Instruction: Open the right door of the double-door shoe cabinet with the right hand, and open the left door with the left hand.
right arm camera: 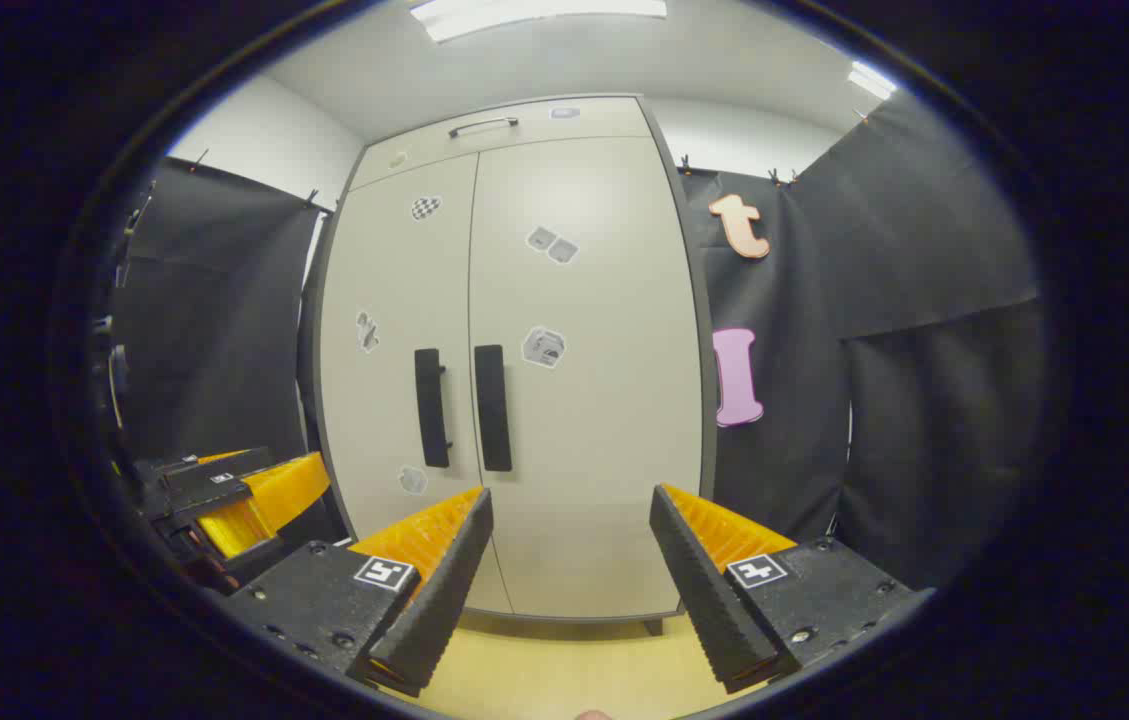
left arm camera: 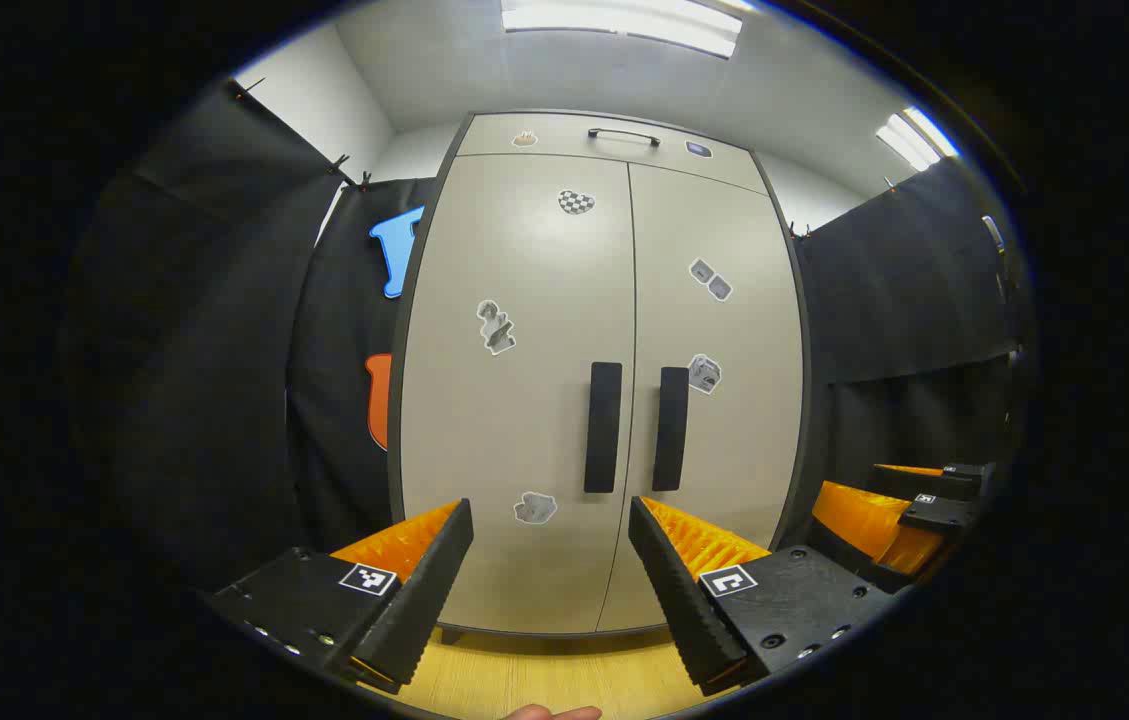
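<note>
The beige double-door shoe cabinet (left arm camera: 544, 300) stands straight ahead with both doors closed. The left door's black handle (left arm camera: 604, 427) and the right door's black handle (left arm camera: 671, 428) hang side by side at the middle seam. My left gripper (left arm camera: 551, 520) is open, short of the doors and just below the handles. In the right gripper view the cabinet (right arm camera: 584, 400) sits left of centre, with the left handle (right arm camera: 431, 407) and right handle (right arm camera: 494, 407). My right gripper (right arm camera: 571, 505) is open, aimed at the right door below and right of its handle. The other gripper shows at each view's edge (left arm camera: 909, 515) (right arm camera: 234, 495).
Black cloth walls flank the cabinet on both sides. A top drawer with a slim handle (left arm camera: 624, 133) sits above the doors. Grey stickers (left arm camera: 496, 327) dot the doors. Yellow wood floor (left arm camera: 524, 670) lies in front of the cabinet base.
</note>
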Action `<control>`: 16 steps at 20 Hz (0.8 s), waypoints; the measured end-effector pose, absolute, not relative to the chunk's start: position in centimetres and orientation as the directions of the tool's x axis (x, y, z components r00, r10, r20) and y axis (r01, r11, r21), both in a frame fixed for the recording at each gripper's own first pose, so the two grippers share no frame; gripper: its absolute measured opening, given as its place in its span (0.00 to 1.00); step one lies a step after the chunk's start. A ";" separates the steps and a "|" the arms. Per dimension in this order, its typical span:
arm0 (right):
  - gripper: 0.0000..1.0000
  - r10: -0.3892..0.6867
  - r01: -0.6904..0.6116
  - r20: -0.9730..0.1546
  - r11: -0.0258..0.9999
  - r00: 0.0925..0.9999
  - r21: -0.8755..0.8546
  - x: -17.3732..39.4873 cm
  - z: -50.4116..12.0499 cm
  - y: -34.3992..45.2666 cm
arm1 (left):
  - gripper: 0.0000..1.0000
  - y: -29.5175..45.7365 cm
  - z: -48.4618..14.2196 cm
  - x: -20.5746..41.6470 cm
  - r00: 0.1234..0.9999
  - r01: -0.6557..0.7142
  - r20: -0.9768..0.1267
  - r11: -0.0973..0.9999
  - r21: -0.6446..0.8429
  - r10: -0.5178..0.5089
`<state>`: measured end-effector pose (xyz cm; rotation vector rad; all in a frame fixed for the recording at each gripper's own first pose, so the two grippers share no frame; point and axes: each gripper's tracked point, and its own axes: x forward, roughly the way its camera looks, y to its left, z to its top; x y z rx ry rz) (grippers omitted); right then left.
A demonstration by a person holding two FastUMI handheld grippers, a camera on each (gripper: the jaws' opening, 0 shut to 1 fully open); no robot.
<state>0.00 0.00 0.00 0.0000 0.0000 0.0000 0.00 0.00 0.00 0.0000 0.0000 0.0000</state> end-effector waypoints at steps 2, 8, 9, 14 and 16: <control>0.95 0.013 -0.013 -0.012 1.000 1.000 0.000 0.2 -0.3 0.4 | 0.94 -0.2 -0.3 0.2 1.000 0.002 -0.002 1.000 0.013 -0.002; 0.99 0.010 -0.010 0.006 1.000 1.000 -0.027 0.1 0.0 0.6 | 0.94 -1.0 -0.4 0.4 0.999 0.034 0.002 0.999 0.000 -0.034; 0.99 0.006 -0.006 0.009 1.000 1.000 -0.028 0.0 0.0 0.5 | 0.94 -1.0 -0.4 0.4 0.999 0.037 0.001 0.999 0.000 -0.037; 0.99 -0.017 0.017 0.014 1.000 1.000 -0.015 0.1 0.2 0.1 | 0.94 -1.1 -0.2 0.5 0.999 0.046 0.011 0.999 0.000 -0.046; 0.99 -0.018 0.018 0.005 1.000 1.000 -0.010 0.2 0.1 0.3 | 0.94 -1.2 -0.1 0.7 0.999 0.048 0.016 0.999 0.000 -0.048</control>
